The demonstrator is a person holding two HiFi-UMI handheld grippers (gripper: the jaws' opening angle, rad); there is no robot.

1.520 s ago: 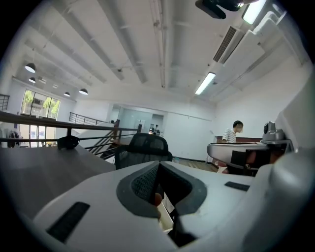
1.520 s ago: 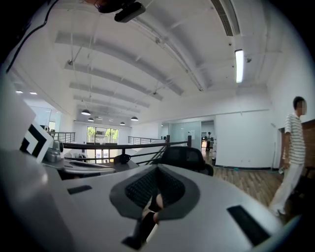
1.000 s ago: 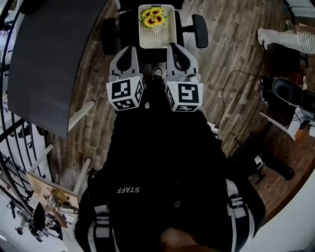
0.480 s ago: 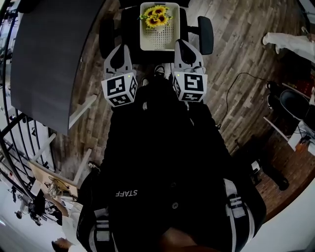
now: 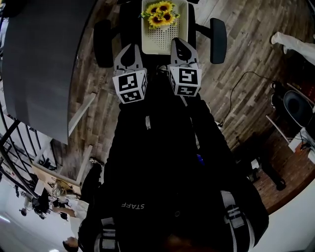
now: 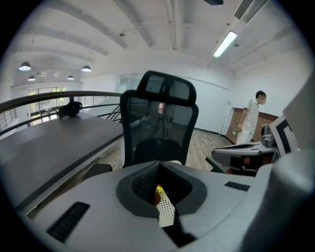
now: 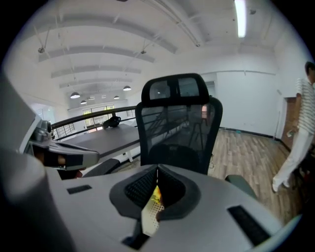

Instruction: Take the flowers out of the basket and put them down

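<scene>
White perforated plastic forms the rectangular basket, which rests on the seat of a black mesh-backed office chair standing on a brown wooden plank floor. A bunch of yellow sunflowers with dark centres lies inside the basket, at the end farthest from the person. The grey left gripper points at the basket's near left corner from just beside it, and the grey right gripper overlaps the near right corner in the head view, though whether either touches the rim cannot be told. In the left gripper view the jaws are pressed together at their tips with nothing between them, and through the hollow behind the tips a sliver of the basket and a spot of yellow flower show. The right gripper view shows the same: jaws clenched tip to tip on nothing, basket and yellow petals beyond. A large dark grey table runs along the person's left side, and a person in a striped shirt stands well away on the right.
</scene>
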